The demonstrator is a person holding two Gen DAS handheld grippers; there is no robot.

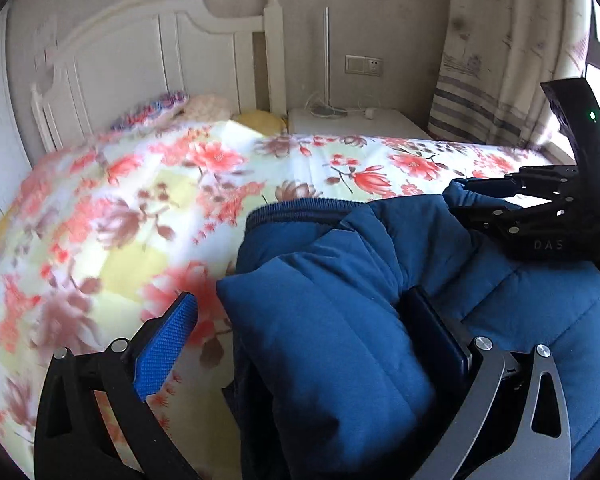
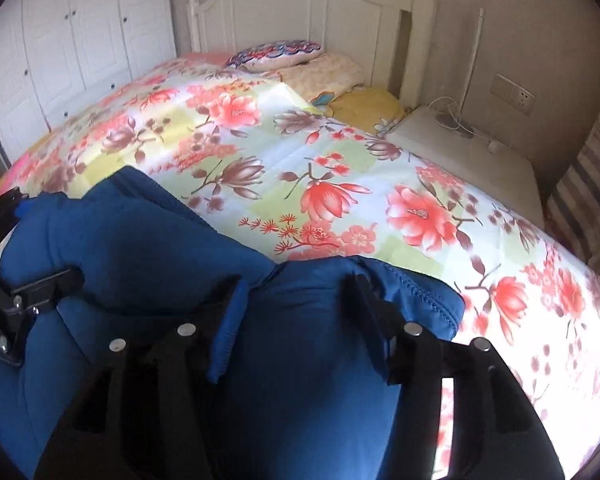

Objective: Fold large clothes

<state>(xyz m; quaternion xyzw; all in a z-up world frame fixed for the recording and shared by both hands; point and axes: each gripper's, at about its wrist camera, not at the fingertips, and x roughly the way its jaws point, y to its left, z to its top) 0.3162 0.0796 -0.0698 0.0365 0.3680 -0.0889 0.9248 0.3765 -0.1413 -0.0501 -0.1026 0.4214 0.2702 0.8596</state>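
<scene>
A padded blue jacket (image 1: 340, 320) lies bunched on the floral bedcover (image 1: 160, 208) near the bed's front edge. In the left wrist view my left gripper (image 1: 300, 300) stands open around a thick fold of it. Its blue-padded left finger (image 1: 168, 344) hangs clear of the cloth, while the right finger (image 1: 436, 332) is sunk beside the fold. My right gripper (image 2: 296, 292) has both fingers pressed into a bulge of the jacket (image 2: 140, 248) by a stitched hem, so it is shut on the cloth. It also shows at the jacket's far right (image 1: 464, 196) from the left wrist.
A white headboard (image 2: 300, 12) and pillows (image 2: 280, 54) stand at the bed's far end. A white nightstand (image 2: 472, 160) with a lamp cable sits on the right beside a striped curtain (image 1: 488, 60). White wardrobe doors (image 2: 72, 40) line the left.
</scene>
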